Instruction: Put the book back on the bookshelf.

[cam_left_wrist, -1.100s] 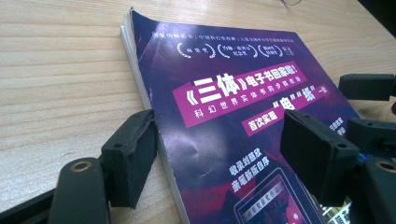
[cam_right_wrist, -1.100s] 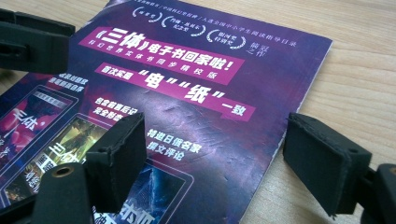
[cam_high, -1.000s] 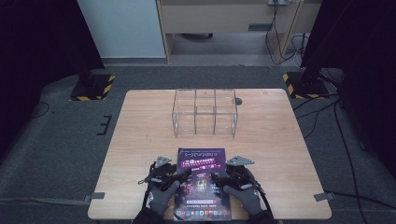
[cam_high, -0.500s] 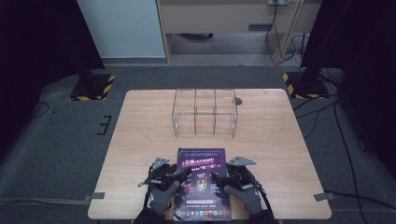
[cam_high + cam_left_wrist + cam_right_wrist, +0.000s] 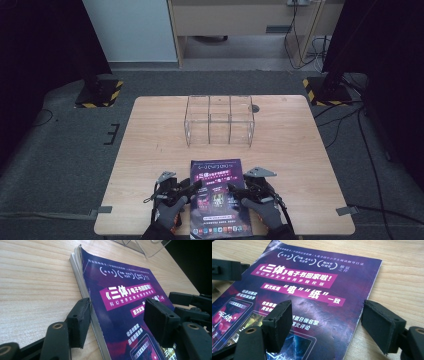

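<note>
A thick magazine with a purple cover (image 5: 217, 197) lies flat near the table's front edge. My left gripper (image 5: 194, 187) stands open at its left edge. In the left gripper view (image 5: 117, 322) one jaw rests on the wood against the page stack and the other hovers over the magazine cover (image 5: 120, 300). My right gripper (image 5: 235, 189) is open at the right side. In the right gripper view (image 5: 329, 323) one jaw is over the magazine cover (image 5: 312, 290) and the other is past its right edge, above the wood. Nothing is gripped.
A clear acrylic box (image 5: 219, 120) with three compartments stands at the middle of the wooden table (image 5: 150, 150), well behind the magazine. Its corner (image 5: 140, 245) shows in the left gripper view. Gloved hands hold both grippers at the front edge.
</note>
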`<action>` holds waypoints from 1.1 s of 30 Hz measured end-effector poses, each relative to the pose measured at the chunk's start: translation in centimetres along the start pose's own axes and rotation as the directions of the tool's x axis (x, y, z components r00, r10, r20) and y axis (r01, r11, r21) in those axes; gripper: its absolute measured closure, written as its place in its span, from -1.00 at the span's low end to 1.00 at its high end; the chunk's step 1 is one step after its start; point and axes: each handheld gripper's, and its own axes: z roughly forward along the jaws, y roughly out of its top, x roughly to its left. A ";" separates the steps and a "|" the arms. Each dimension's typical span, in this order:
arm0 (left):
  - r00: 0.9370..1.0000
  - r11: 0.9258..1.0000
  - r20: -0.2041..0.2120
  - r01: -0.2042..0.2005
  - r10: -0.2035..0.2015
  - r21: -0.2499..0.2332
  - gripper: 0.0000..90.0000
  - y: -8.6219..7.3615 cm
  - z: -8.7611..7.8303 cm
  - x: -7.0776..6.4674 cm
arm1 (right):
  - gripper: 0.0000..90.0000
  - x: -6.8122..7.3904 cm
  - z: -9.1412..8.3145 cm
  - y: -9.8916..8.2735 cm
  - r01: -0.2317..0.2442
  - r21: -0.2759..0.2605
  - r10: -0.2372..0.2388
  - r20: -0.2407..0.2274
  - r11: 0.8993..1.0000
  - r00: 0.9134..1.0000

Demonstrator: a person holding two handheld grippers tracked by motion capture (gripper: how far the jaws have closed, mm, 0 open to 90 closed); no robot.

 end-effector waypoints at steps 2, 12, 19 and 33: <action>1.000 1.000 0.011 0.009 -0.009 -0.004 -0.15 -0.1 0.0 0.0 | -0.44 0.0 0.0 0.0 0.001 0.000 -0.001 0.004 1.000 1.000; 0.995 0.998 0.069 0.067 -0.066 -0.018 -0.14 -0.1 -0.2 0.4 | -0.41 0.0 -0.1 0.0 0.000 0.002 0.000 0.013 1.000 1.000; 0.996 0.998 0.071 -0.064 0.062 0.026 -0.18 -0.4 0.7 -1.5 | -0.39 0.0 -0.1 0.0 0.004 0.004 -0.004 0.003 1.000 1.000; 0.989 0.989 0.095 -0.124 0.117 0.077 -0.32 1.1 1.9 -0.8 | -0.37 -0.1 -0.1 0.0 0.004 0.006 -0.004 -0.007 1.000 1.000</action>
